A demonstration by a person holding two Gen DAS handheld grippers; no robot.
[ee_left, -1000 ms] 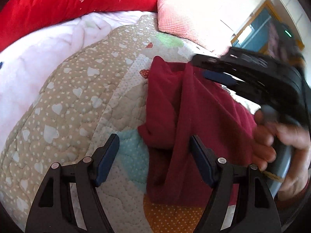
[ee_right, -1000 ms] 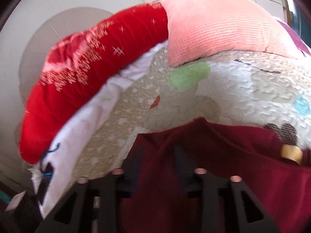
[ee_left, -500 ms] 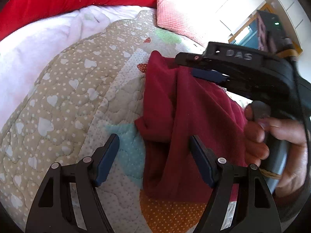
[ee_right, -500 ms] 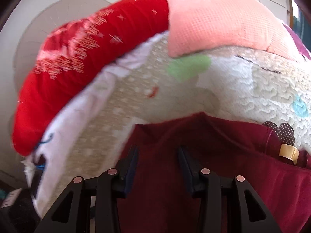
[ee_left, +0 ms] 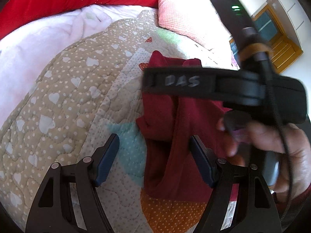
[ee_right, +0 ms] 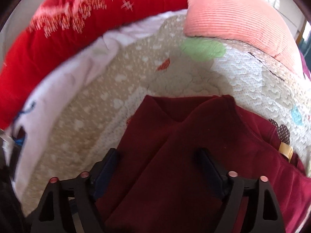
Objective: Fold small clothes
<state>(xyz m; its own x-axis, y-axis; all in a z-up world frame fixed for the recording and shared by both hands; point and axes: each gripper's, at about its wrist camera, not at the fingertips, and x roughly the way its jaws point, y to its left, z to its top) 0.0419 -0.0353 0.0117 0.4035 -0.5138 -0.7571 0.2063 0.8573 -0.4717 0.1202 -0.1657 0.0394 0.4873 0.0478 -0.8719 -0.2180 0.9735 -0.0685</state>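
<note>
My left gripper [ee_left: 153,155] hangs low in its frame with the jaws spread wide, nothing pinched; the dark red garment [ee_left: 175,136] lies partly between the fingers, its edge against the right-hand one. The garment sits right of centre on the patterned quilt [ee_left: 68,101], rumpled into long folds. Across the upper right my right gripper [ee_right: 157,167] cuts in as a blurred black bar, my right hand [ee_left: 272,141] on its handle, covering the garment's far part. In the right wrist view its jaws are opening, with the cloth between them and loose. Around the quilt: a red cushion [ee_right: 48,29] upper left, a pink pillow [ee_right: 233,13] upper right, white bedding [ee_left: 38,44] at the left.
</note>
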